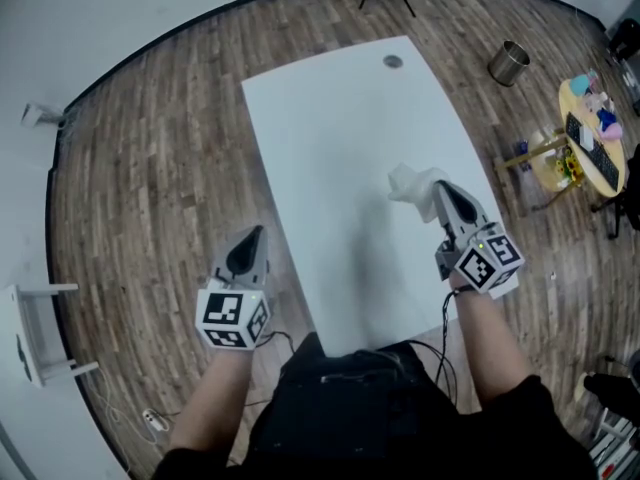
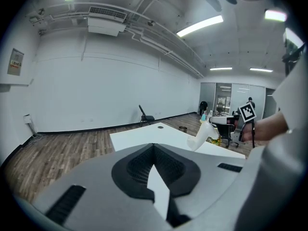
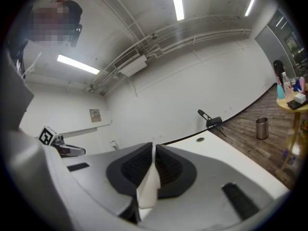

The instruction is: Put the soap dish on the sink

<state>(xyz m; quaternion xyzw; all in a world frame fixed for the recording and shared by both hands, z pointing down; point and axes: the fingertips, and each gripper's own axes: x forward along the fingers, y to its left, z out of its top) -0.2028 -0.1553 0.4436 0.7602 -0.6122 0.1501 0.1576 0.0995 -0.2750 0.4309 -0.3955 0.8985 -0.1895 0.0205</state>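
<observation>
Soap dish [image 1: 418,186], a small white moulded piece, was off the surface and in the grip of the right gripper [image 1: 447,196], held over the right half of the table at mid depth. No sink showed in any view.

The long white rectangular table [image 1: 340,138] ran from near the person to the far wall, bare apart from a small round grey grommet [image 1: 392,62] at its far end. On the wooden floor at far right stood a round yellow side table [image 1: 592,133] crowded with small bottles and a dark flat thing too small to identify. Left of it stood a cylindrical brushed-metal bin [image 1: 509,62], its inside hidden.

The left gripper [image 1: 252,236] hung over the floor just off the table's near left edge. Its jaws were drawn together at the tips and gripped nothing that the head view showed. In the right gripper view the black pads were clenched on a thin white edge of the dish [image 3: 148,186], which stuck out below them.

This looked like the carrying step, with the pick-up done and the placing not yet begun. The next move probably called for finding the sink, bringing the dish level over its flat rim, setting it down and only then releasing the right jaws. A pinch on so thin an edge could let the dish swing or slip.
</observation>
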